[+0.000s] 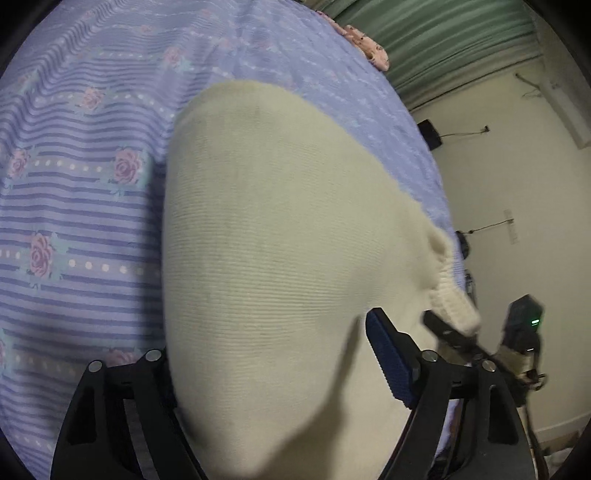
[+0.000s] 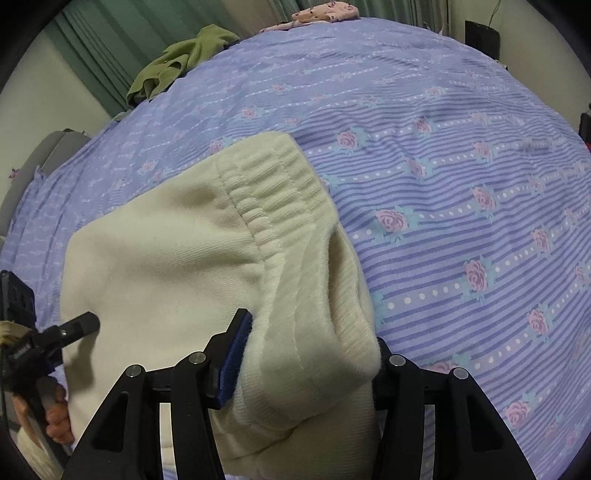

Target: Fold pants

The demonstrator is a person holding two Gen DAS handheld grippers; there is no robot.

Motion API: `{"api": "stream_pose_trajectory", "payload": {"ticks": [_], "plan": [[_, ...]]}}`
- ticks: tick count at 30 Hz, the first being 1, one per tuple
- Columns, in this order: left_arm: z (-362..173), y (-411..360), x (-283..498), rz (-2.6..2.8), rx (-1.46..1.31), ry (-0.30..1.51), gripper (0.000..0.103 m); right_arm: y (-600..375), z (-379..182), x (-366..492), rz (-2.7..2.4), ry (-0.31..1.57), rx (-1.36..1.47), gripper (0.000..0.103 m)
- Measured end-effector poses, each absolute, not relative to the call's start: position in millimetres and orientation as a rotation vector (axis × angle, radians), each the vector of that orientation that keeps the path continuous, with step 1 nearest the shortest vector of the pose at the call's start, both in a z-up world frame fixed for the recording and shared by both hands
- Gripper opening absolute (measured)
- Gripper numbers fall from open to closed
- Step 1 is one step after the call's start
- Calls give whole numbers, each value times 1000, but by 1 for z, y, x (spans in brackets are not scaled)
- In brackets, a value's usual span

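The cream knit pants (image 1: 280, 266) lie on the purple floral bedsheet (image 1: 81, 184), lifted at the near end. My left gripper (image 1: 280, 373) is shut on a thick fold of the pants; the cloth fills the gap and hides the left finger's pad. The right gripper also shows in the left wrist view (image 1: 454, 328), at the ribbed waistband. In the right wrist view my right gripper (image 2: 314, 354) is shut on the ribbed waistband (image 2: 280, 192) of the pants (image 2: 159, 266). The left gripper (image 2: 79, 325) shows at the left edge of that view, against the cloth.
A green garment (image 2: 177, 59) and a pink patterned cloth (image 2: 325, 13) lie at the far edge of the bed (image 2: 461, 166). Green curtains (image 2: 103, 40) hang behind. A cream wall (image 1: 509, 206) with cables stands to the right.
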State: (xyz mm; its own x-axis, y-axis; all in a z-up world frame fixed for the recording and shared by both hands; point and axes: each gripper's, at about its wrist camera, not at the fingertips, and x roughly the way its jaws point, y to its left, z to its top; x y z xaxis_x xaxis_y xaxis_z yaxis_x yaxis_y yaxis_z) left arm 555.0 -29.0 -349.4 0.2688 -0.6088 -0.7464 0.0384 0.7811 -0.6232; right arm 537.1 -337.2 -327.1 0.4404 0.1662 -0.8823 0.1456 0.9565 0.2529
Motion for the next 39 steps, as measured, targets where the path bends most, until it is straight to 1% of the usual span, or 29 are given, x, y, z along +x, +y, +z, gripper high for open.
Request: {"api": "stream_pose_trajectory", "payload": {"ticks": [2,5,7,8,11,13,15,16,17,21,24,28,36,39], "plan": [[-336,-29,552,-469,-541,1219,69,-337,-326,536,14,1115,316,51],[-326,-30,549,-468,-531,1204,69,-338,-326,536,15,1116,326,51],[-335,-31,552,-446,-530,1218,69,-338,-326,536,17,1116,335,51],[-343,-33,555,-422,-535,1239,67,-339,-326,535,19,1114,341,51],[-359,-30,561,-369,-570,1274,67,-339,-326,535,19,1112,342,51],[-358,-31,562,-340,-589,1287,63,-338,-324,535,16,1110,337,51],[-348,-33,559,-320,-569,1286,51,-337,-320,534,17,1108,343,51],[-344,-33,558,-313,-551,1281,48,-337,-317,532,20,1106,347,50],[-336,-35,555,-298,-520,1269,42,-336,-313,531,25,1103,350,49],[-308,-39,539,-240,-459,1219,31,-328,-287,518,70,1067,322,43],[-279,-49,519,-269,-442,1170,31,-318,-264,504,105,1034,292,41],[-239,-63,478,-275,-313,1131,30,-307,-227,471,147,992,258,40],[-163,-50,374,-293,-333,1077,30,-297,-147,371,191,948,238,40],[-130,-47,339,-285,-322,1068,30,-286,-118,333,202,933,191,40]]}}
